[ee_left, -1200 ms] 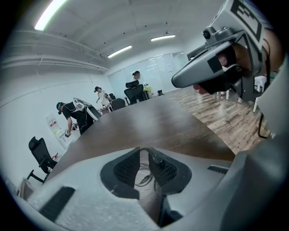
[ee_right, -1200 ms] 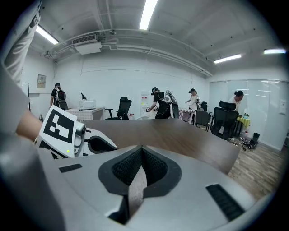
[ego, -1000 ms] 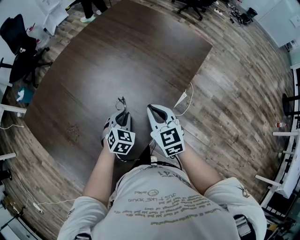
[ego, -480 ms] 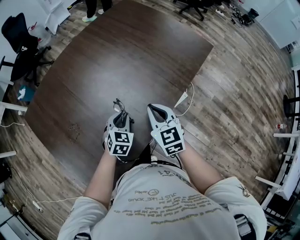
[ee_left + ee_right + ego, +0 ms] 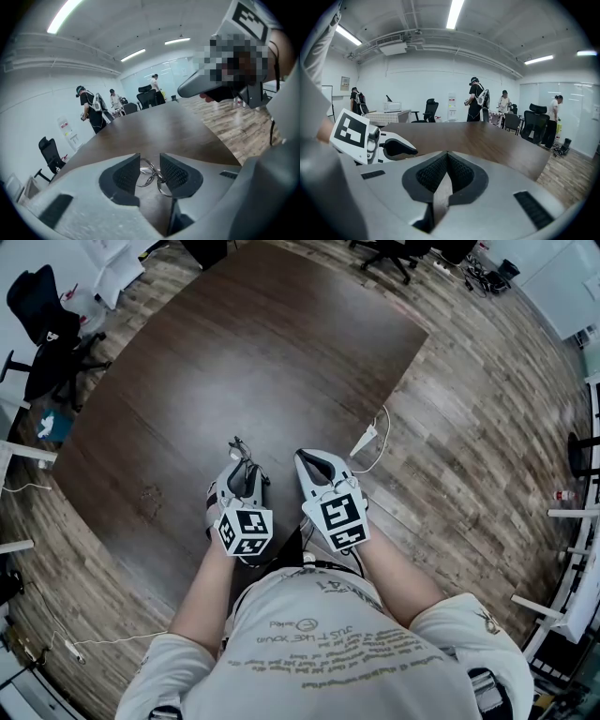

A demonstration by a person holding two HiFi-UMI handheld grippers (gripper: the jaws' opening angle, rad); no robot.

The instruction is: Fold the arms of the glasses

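Two tongs sat close to the person point(image 5: 319, 643), at the near edge of the counter point(image 5: 187, 381). The left tongs point(image 5: 150, 169) were opening, ribbed pads apart, with the thin wire glasses point(image 5: 151, 176) loose between them rather than pinched, seemingly resting on the dark wood. Whether the arms were folded could not be told. The right tongs point(image 5: 447, 165) were closed on nothing just to the right, probably parked until needed. Far across the counter stood chairs point(image 5: 429, 110) and people point(image 5: 477, 101).
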